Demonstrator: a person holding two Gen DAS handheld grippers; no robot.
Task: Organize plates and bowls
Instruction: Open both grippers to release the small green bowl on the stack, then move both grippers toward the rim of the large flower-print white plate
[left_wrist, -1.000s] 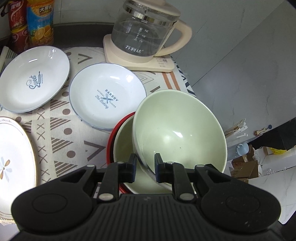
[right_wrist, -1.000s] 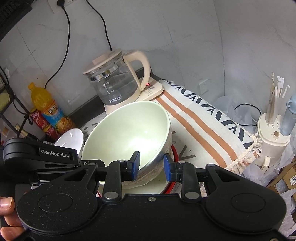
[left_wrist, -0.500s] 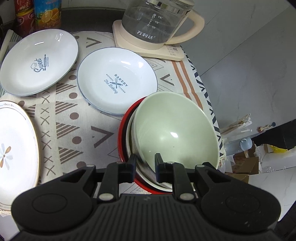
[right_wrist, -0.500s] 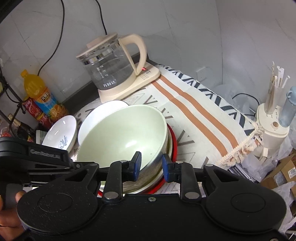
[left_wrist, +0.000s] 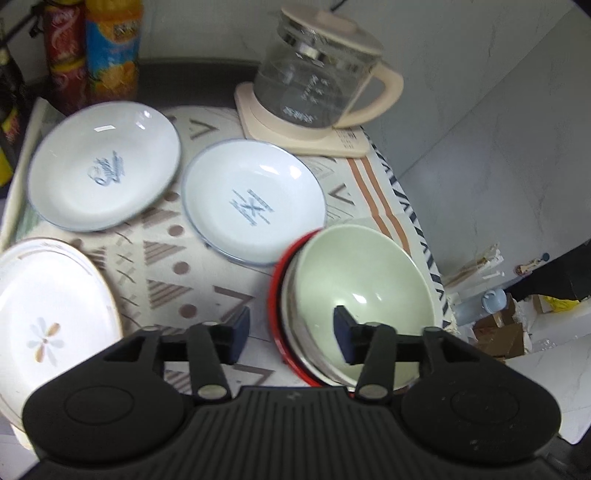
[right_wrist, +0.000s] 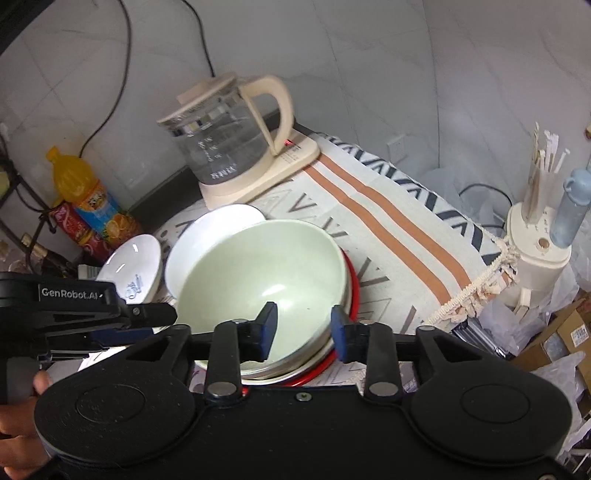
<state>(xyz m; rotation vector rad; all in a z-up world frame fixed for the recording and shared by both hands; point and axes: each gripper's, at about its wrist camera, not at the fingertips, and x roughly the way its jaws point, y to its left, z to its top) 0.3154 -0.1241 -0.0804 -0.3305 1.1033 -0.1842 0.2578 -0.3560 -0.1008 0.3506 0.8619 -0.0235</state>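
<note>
A pale green bowl (left_wrist: 365, 280) sits nested on a stack with a red-rimmed bowl (left_wrist: 277, 295) underneath, near the table's right edge; it also shows in the right wrist view (right_wrist: 266, 273). My left gripper (left_wrist: 290, 330) is open, its jaws straddling the stack's near rim. My right gripper (right_wrist: 303, 325) is open, its jaws either side of the green bowl's near rim. Two white plates with blue print (left_wrist: 255, 206) (left_wrist: 103, 166) and a flower plate (left_wrist: 48, 317) lie on the cloth.
A glass kettle (left_wrist: 317, 85) on its cream base stands at the back. Drink bottles (left_wrist: 110, 48) stand at the back left. The table edge drops off right of the bowls. A cream holder with sticks (right_wrist: 539, 236) stands beyond the cloth's fringe.
Both grippers have opened and let go of the green bowl, which now rests in the stack. The left gripper has drawn back a little.
</note>
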